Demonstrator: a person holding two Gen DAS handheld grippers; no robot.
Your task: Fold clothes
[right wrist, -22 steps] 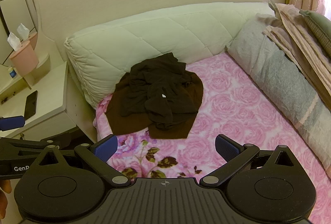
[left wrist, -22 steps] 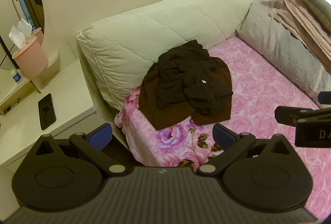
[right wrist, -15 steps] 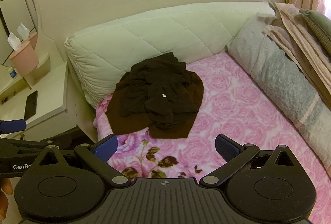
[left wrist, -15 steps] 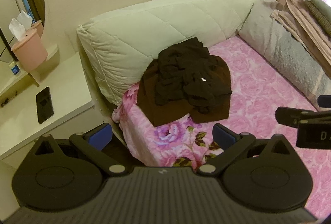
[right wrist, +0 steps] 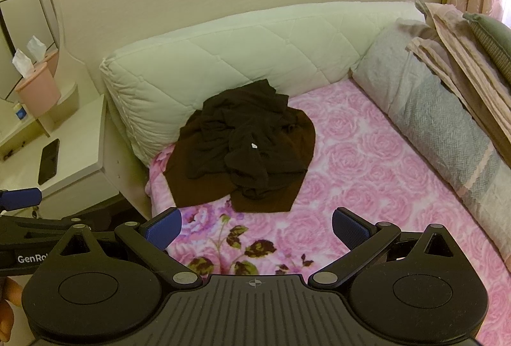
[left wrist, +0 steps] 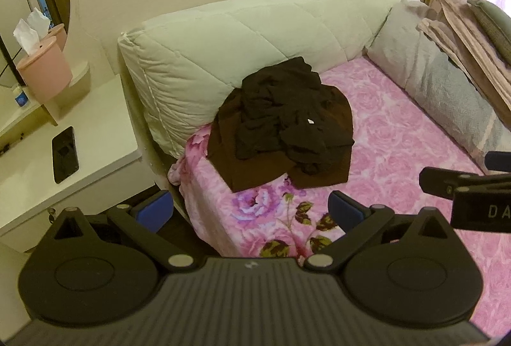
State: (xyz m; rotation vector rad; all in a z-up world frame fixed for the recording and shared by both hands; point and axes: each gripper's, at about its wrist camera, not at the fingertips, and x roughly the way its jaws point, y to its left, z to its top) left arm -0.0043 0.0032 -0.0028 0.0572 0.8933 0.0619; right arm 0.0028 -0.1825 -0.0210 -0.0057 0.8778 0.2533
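A crumpled pile of dark brown and black clothes [left wrist: 284, 125] lies on the pink rose-patterned bed [left wrist: 399, 154], against the cream quilted headboard cushion; it also shows in the right wrist view [right wrist: 246, 148]. My left gripper [left wrist: 250, 210] is open and empty, held above the bed's near corner, short of the pile. My right gripper [right wrist: 255, 227] is open and empty, also short of the pile. The right gripper shows at the right edge of the left wrist view [left wrist: 463, 186], and the left gripper at the left edge of the right wrist view [right wrist: 22, 218].
A cream headboard cushion [left wrist: 249, 36] backs the bed. A grey pillow [right wrist: 447, 128] and folded beige bedding [right wrist: 463, 52] line the right side. A white nightstand [left wrist: 38, 173] at left holds a black phone [left wrist: 65, 149] and a pink tissue box [left wrist: 43, 71].
My left gripper has drifted slightly back and left, so the pile sits a little higher in its view. The right gripper has barely moved. Both stay open.
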